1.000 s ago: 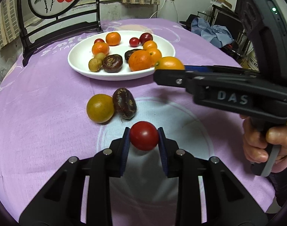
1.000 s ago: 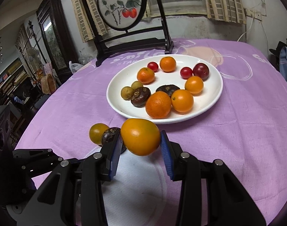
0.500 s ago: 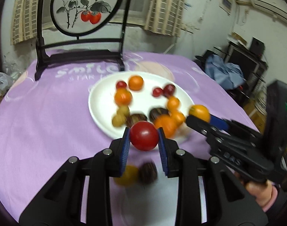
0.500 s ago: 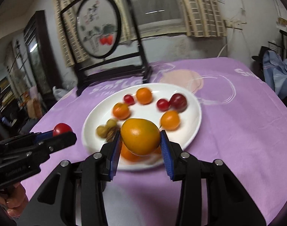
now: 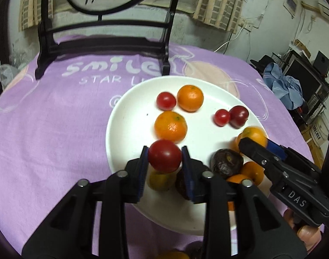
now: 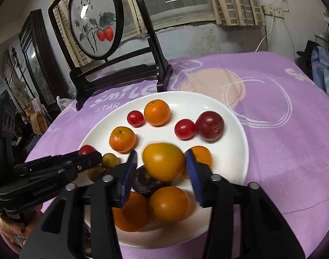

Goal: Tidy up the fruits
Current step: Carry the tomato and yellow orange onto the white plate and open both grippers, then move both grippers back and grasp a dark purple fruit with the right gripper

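My left gripper [image 5: 164,161] is shut on a red cherry tomato [image 5: 164,155] and holds it over the near left part of the white plate [image 5: 129,116]. My right gripper [image 6: 162,170] is shut on a yellow-orange fruit [image 6: 163,163] and holds it above the plate's [image 6: 235,151] near middle. The plate holds several oranges, cherry tomatoes, a dark plum [image 6: 209,125], small yellow-green fruits and dark wrinkled fruits. The right gripper also shows in the left wrist view [image 5: 254,142], and the left gripper shows in the right wrist view [image 6: 86,154].
The plate sits on a round table with a purple cloth [image 5: 56,112]. A black framed screen with painted fruit [image 6: 95,26] stands on the table behind the plate. A yellow fruit [image 5: 173,255] and a dark fruit lie on the cloth at the near edge.
Both grippers have moved forward from the near cloth to above the plate, each still holding its fruit. The two loose fruits on the cloth are now behind, at the bottom edge.
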Motion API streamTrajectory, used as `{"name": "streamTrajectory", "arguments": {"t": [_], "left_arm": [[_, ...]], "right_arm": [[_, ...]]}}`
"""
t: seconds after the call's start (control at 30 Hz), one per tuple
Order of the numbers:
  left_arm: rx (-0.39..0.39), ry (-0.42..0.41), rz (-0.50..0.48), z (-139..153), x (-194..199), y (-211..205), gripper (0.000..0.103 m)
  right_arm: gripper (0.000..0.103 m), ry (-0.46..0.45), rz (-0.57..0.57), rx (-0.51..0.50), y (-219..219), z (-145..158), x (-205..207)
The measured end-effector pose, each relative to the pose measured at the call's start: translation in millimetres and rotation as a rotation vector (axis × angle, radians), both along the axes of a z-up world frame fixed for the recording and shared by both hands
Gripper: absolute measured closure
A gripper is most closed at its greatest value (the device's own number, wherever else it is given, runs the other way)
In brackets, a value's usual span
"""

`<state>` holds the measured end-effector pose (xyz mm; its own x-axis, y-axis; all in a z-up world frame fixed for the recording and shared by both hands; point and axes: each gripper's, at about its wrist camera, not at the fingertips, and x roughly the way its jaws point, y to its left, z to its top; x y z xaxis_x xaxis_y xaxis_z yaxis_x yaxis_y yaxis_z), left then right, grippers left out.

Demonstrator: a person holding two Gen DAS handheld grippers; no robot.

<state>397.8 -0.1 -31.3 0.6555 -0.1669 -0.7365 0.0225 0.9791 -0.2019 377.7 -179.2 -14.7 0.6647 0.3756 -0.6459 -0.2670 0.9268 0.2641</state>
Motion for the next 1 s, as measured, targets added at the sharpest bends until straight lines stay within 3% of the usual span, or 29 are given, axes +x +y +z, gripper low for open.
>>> {"name": "streamTrajectory", "arguments": {"t": [0.03, 0.23, 0.4, 0.6, 0.7, 0.87, 1.0], "left_arm": [[-0.001, -0.008, 0.009, 3.3, -3.4, 1.4, 0.047], [0.068, -0.152, 0.049, 42.8, -47.1, 5.2, 0.010], [0.086, -0.155, 0.088, 33.4, -90.8, 25.5, 0.006], [0.090, -0.074, 0.256, 5.8, -125.8, 61.1, 0.006], [0.037, -0.072, 0.267, 7.0, -135.0, 69.8, 0.004], [0.076, -0.064, 0.284, 4.7, -141.7, 69.6, 0.003], [0.050, -0.044, 0.294, 2.5, -141.7, 73.8, 0.003]], "right_arm": [[0.054, -0.002, 0.002, 0.007, -0.8, 2.3, -2.0], [0.044, -0.075, 0.061, 0.048, 1.5, 31.3, -39.1], [0.043, -0.033, 0.208, 0.045, 21.2, 26.5, -81.3], [0.043, 0.054, 0.309, -0.059, 49.2, 1.1, -114.1], [0.043, 0.057, 0.332, -0.127, 60.1, -7.6, -120.7], [0.043, 0.072, 0.335, -0.187, 69.0, -19.8, -121.6], [0.043, 0.095, 0.353, -0.168, 68.1, -25.8, -115.9]]}}
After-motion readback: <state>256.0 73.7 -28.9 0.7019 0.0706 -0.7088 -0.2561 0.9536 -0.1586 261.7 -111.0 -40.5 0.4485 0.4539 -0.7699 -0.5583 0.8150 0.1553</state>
